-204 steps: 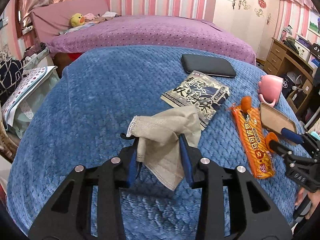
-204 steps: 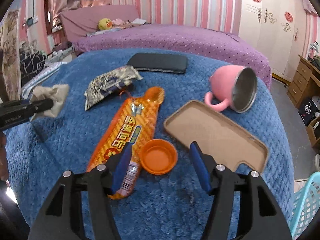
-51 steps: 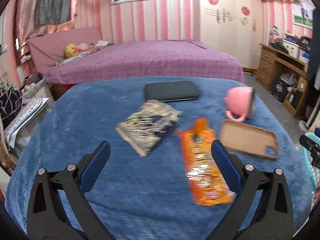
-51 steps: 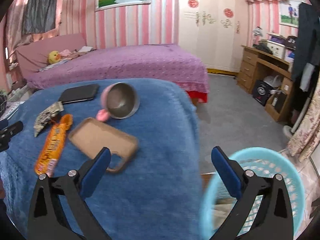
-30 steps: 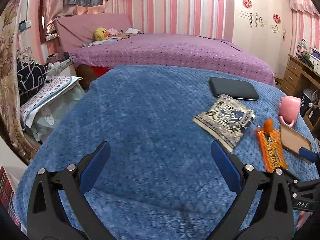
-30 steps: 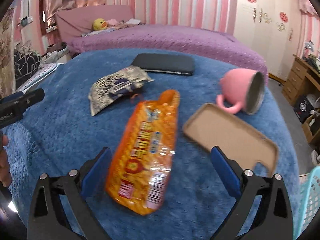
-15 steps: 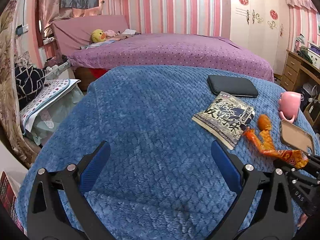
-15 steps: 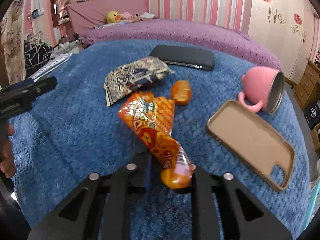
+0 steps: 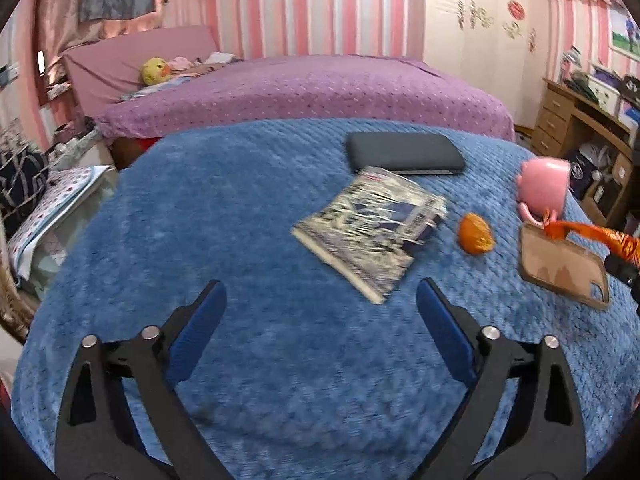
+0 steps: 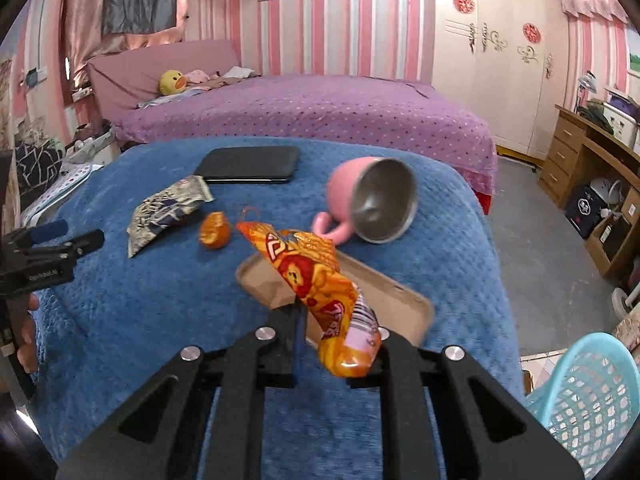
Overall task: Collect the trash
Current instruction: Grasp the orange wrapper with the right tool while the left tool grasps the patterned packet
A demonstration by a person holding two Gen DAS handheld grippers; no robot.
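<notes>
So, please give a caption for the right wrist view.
Right tongs lift the orange snack wrapper above the blue blanket.

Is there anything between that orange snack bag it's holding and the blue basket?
Nothing visible. The right gripper holds the orange snack bag above the phone case; only bare blue blanket lies toward the basket.

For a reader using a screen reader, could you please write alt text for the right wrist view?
The right claw is shut on an orange snack wrapper, lifted above a blue blanket. Behind it lie a tan phone case, a tipped pink mug, an orange scrap, a dark snack packet and a black phone; a turquoise basket stands lower right.
</notes>
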